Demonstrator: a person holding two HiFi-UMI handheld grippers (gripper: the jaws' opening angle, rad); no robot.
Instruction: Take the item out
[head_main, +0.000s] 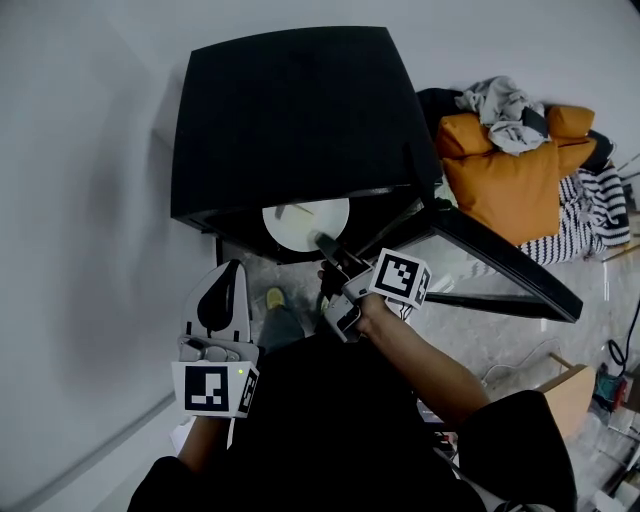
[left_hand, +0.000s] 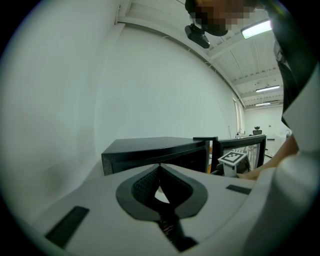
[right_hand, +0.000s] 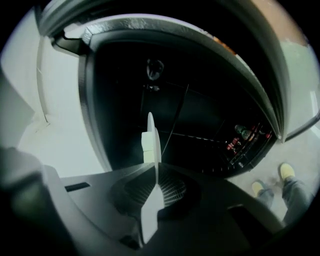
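Edgewise, the white plate (right_hand: 151, 145) sits clamped in right gripper (right_hand: 156, 175).

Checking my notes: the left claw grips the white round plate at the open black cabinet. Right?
No, the right claw grips the white round plate at the open black cabinet; the right gripper view shows its edge pinched. The left claw is shut, empty.

- Looks like an open office or lab: long white ceiling strip lights (left_hand: 257, 29) high above the left gripper (left_hand: 159, 170), a black office chair (left_hand: 257, 132) far beyond it.
- Right of the right gripper (head_main: 327, 244): orange padded seat (head_main: 505, 185) piled with grey and white clothes (head_main: 502, 108), loose black cables (head_main: 614, 350).
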